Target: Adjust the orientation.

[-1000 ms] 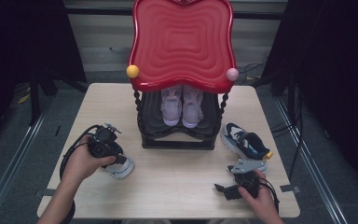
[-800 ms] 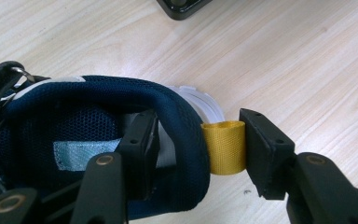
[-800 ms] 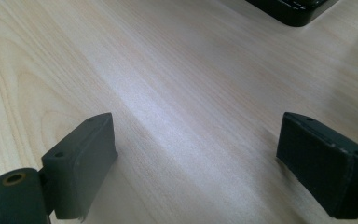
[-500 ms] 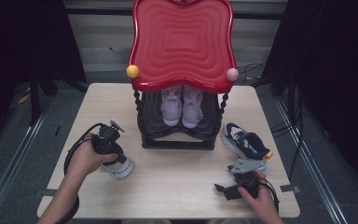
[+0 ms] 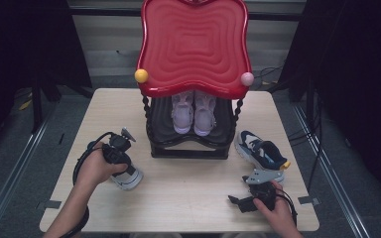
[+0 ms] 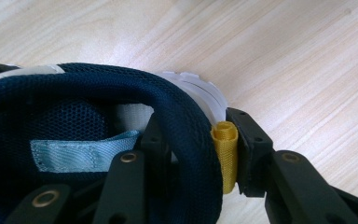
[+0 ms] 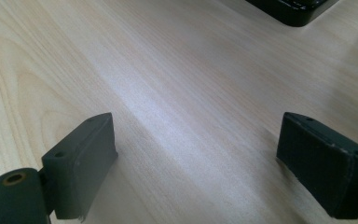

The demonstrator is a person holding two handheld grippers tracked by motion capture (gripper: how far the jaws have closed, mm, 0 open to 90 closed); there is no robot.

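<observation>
Left gripper (image 5: 120,166): its jaws have just been closing and are now pinching the padded heel collar of a navy sneaker (image 6: 98,116), one jaw inside the shoe, the other outside against the yellow heel loop (image 6: 226,154). This sneaker (image 5: 128,177) is lying at the near left of the table (image 5: 188,198).

Right gripper (image 5: 237,203): resting near right, jaws spread wide over bare wood.

Matching navy sneaker (image 5: 260,153): lying at the right, just beside the rack.

Black shoe rack (image 5: 188,144): standing at the far centre, carrying a pair of pink sneakers (image 5: 193,111) under a red wavy tray top (image 5: 193,44).

Surface: pale wood grain. Surroundings: grey floor, dark curtains.
</observation>
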